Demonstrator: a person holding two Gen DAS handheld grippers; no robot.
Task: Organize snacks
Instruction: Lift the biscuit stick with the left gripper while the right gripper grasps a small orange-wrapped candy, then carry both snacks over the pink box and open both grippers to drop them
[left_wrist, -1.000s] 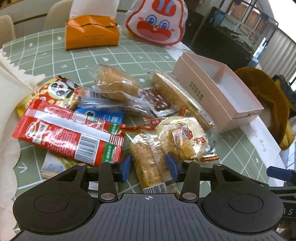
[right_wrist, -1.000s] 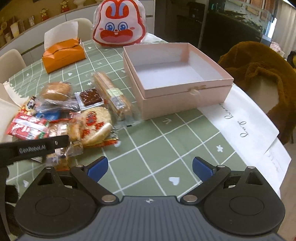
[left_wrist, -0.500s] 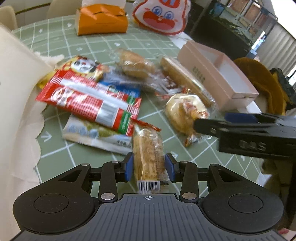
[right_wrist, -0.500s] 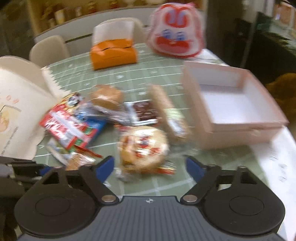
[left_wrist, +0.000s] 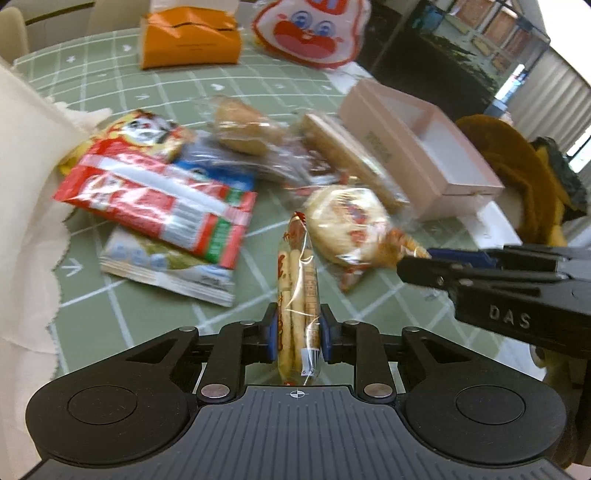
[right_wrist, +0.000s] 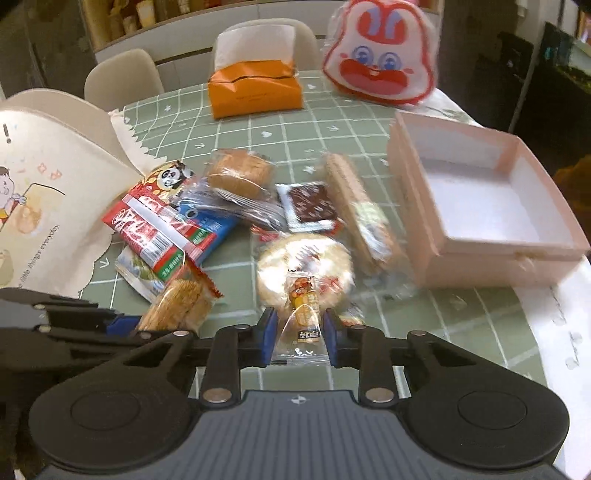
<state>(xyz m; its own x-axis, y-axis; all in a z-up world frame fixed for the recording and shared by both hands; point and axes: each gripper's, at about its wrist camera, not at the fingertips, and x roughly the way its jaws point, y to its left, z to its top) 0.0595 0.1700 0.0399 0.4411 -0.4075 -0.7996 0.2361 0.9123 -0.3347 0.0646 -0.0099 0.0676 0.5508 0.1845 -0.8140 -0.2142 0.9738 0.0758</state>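
Observation:
Several wrapped snacks lie on the green checked tablecloth. My left gripper (left_wrist: 297, 332) is closing, its blue pads pressing both sides of a long clear cracker pack (left_wrist: 297, 280) that stands on edge and points away. My right gripper (right_wrist: 300, 332) is closing too, pinching the crimped wrapper end of a round rice cracker pack (right_wrist: 303, 262). In the left wrist view the right gripper (left_wrist: 417, 258) reaches in from the right to the same round pack (left_wrist: 347, 221). In the right wrist view the left gripper (right_wrist: 122, 325) sits at lower left with its cracker pack (right_wrist: 181, 306). An empty pink box (right_wrist: 480, 254) stands open to the right.
A red pack (left_wrist: 155, 199), a panda bag, a bun, a brownie (right_wrist: 310, 201) and a long sandwich biscuit (right_wrist: 358, 206) lie between the grippers and the table's far side. An orange tissue box (right_wrist: 255, 92) and a bunny bag (right_wrist: 380, 55) stand behind. A paper bag (right_wrist: 44, 184) fills the left.
Both grippers have gone from wide to narrow. The left one closed on the cracker pack, now turned on edge. The right one swung left to the round pack and closed on its wrapper end.

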